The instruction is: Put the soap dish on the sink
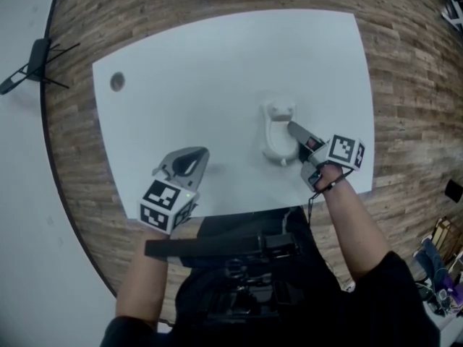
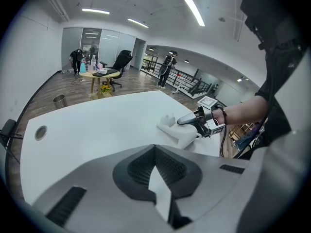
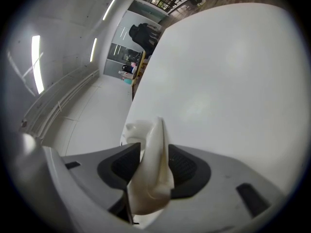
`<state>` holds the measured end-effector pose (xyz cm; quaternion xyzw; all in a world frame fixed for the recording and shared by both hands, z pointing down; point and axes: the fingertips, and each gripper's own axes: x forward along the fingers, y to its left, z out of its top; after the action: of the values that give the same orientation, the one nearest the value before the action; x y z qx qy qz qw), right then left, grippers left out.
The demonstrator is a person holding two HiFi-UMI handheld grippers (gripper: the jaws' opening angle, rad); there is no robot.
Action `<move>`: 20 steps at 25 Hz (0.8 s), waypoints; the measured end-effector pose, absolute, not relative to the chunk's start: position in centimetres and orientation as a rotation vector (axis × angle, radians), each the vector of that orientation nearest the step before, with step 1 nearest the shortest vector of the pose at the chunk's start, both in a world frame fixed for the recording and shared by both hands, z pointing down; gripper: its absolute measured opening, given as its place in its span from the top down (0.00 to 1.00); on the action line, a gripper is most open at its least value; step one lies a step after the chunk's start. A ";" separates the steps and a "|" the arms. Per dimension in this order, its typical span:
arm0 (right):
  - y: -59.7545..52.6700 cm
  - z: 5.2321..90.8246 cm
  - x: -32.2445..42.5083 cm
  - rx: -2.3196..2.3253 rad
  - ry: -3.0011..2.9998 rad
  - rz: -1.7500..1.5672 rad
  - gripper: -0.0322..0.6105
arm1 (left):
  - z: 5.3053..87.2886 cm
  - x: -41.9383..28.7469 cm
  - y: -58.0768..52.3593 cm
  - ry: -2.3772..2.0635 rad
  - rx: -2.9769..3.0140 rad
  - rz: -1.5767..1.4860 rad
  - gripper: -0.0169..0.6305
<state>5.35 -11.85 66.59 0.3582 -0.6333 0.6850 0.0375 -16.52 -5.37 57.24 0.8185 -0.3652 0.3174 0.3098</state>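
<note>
Soap dish (image 3: 150, 178): edge-on between right gripper (image 1: 298, 134) jaws, at rim of sink (image 1: 275, 142) on bench (image 1: 202, 71)
Right gripper: jaws apart, loose around soap dish
Left gripper (image 1: 194, 157): closed, empty, well apart
Handling: likely light, rigid, slick, chippable; pinch thin rim

White sink (image 1: 275, 147) upright on table (image 1: 181, 85), tap (image 1: 279, 110) at far end; thin cream piece, possibly soap dish (image 3: 151, 174), at its rim

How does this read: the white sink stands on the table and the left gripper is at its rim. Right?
No: the right gripper is at the rim of the white sink, which does stand on the table. The head view shows it; the left gripper is over bare table.
</note>
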 end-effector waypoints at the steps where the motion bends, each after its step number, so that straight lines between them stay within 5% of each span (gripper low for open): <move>1: -11.8 66.6 5.4 1.095 -1.942 2.103 0.64 | 57.1 -16.6 -5.4 -0.968 2.163 0.839 0.99; 20: -10.8 63.8 7.6 1.209 -2.035 1.911 0.54 | 54.6 -16.8 -3.9 -1.044 2.217 0.806 0.99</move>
<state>7.60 -10.78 63.80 0.3970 -0.6681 0.6274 0.0499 -16.76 -3.85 54.64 0.8257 -0.3887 0.3002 0.2773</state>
